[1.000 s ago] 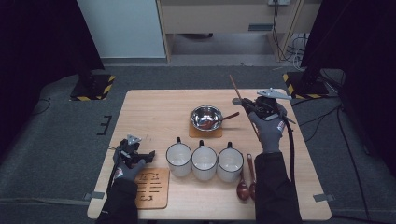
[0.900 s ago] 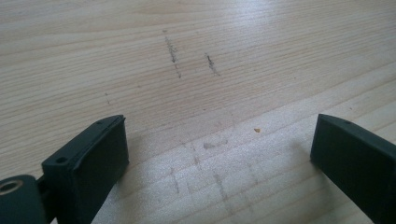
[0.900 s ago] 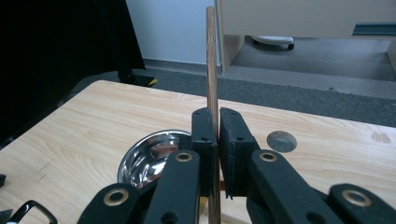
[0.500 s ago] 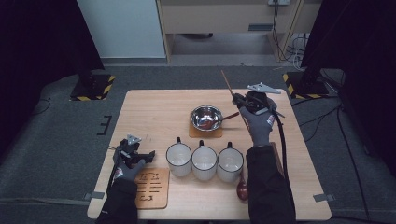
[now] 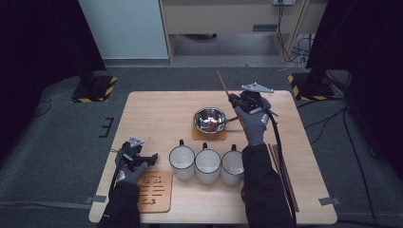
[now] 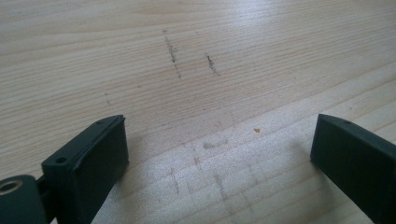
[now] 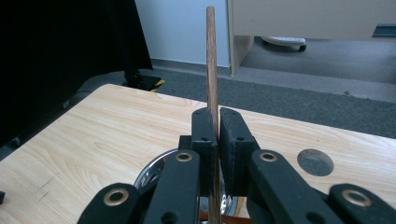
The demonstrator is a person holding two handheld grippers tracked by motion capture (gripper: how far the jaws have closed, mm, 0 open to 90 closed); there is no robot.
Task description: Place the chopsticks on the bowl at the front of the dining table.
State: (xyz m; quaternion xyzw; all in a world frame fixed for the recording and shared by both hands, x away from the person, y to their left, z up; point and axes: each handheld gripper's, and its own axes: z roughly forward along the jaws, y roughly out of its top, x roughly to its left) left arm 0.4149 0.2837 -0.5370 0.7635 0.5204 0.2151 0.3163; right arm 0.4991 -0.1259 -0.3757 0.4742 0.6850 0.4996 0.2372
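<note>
Slippage is the main risk: right tongs (image 5: 234, 99) pinch a thin wooden stick (image 7: 211, 70) upright above the steel bowl (image 5: 210, 118), so a tilt could drop it among the mugs (image 5: 207, 165), while left tongs (image 5: 151, 157) rest released on the bench (image 5: 157, 118).

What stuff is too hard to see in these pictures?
- Lower end of the wooden stick: right gripper view, hidden behind the right gripper.
- Contents of the metal bowl: high view, too small.
- Wooden utensils at the table's right: high view, partly behind the sleeve.
</note>
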